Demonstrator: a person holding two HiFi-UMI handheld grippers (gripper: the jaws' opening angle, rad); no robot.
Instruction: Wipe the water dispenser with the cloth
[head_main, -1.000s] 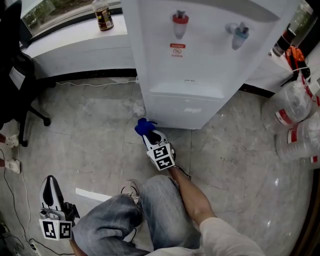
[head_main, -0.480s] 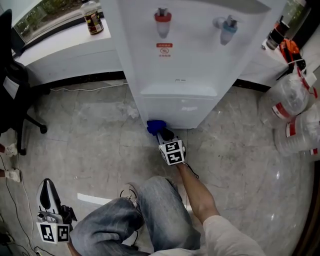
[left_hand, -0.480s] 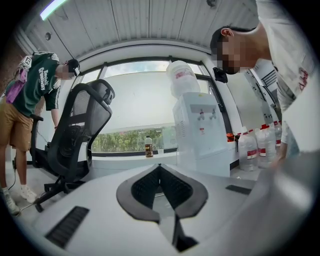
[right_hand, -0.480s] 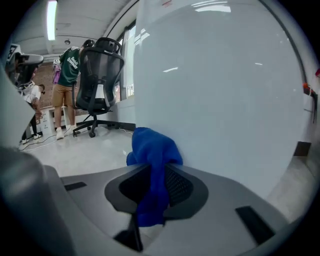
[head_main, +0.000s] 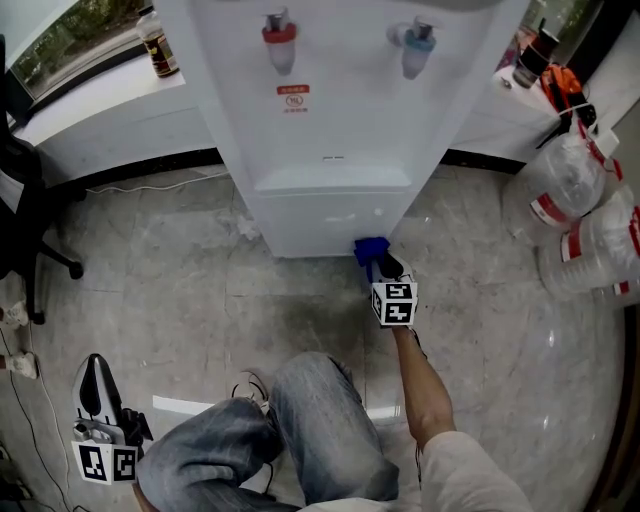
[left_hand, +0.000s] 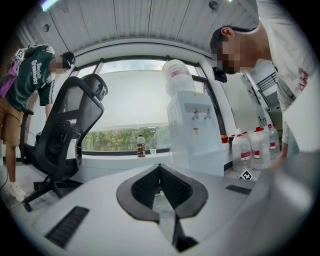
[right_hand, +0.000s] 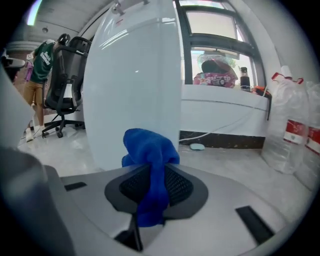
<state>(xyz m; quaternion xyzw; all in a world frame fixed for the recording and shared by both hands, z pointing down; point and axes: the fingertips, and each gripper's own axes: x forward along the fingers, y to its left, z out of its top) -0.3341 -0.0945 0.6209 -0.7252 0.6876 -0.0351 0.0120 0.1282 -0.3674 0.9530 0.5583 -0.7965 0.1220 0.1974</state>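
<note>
1. Your right tool (head_main: 379, 264), pinching the blue cloth (head_main: 370, 248), has swept from the left foot of the water dispenser (head_main: 330, 130) to its right front corner. The bottom edge looks covered.
2. Your left tool (head_main: 98, 380) stays low by your knee, pressed together and empty.
3. The red label (head_main: 292, 98) under the red tap (head_main: 279, 32) is too small to read.

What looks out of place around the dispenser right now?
Little stands out: a small whitish crumpled scrap lies on the floor by the front left corner of the white water dispenser. The blue cloth sits pinched in the right gripper at its base.
</note>
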